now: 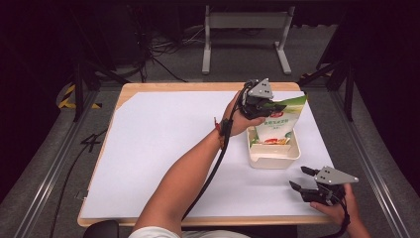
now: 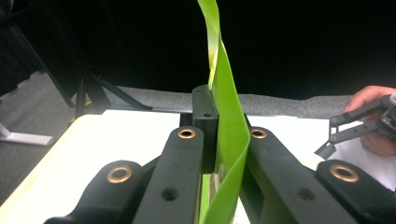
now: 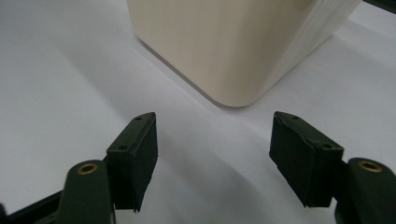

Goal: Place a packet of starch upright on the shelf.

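The left tool (image 1: 262,103) pinches the soft, light pouch (image 1: 277,124) by its thin top edge; the right tool (image 1: 306,179) is spread.

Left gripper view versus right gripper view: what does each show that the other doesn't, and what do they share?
The left gripper view alone has the green bag edge pinched between its closed jaws, with the right gripper open farther off. The right gripper view alone has the cream tub standing just beyond its open jaws, which hold nothing. Both show the white table surface.
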The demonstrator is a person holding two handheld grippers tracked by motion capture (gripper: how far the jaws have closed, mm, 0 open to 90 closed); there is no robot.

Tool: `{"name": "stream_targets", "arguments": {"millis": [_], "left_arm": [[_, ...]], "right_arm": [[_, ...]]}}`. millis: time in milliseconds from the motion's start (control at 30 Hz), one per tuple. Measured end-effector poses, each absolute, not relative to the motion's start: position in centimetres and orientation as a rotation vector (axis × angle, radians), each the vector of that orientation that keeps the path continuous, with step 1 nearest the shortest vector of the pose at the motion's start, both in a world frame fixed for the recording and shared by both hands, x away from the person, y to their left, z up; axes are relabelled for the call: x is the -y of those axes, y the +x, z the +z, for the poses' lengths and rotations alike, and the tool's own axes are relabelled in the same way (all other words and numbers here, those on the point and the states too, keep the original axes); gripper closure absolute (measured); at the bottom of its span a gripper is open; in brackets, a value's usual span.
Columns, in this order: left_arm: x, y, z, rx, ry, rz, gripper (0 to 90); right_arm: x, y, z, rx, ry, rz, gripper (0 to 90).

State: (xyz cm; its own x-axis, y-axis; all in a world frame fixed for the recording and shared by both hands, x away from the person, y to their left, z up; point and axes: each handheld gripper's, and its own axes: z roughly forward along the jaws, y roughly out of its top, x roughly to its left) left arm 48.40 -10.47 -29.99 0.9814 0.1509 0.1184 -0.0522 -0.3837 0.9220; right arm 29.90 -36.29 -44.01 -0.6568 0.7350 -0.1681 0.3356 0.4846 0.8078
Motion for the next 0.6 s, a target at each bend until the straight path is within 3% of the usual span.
{"name": "stream_targets", "arguments": {"millis": [600], "left_arm": [[10.5, 48.6, -31.6, -0.084, 2.032, 0.217, 89.5]], "right_arm": [[36.3, 29.9, -44.0, -2.232, 0.880, 1.058, 31.9]]}}
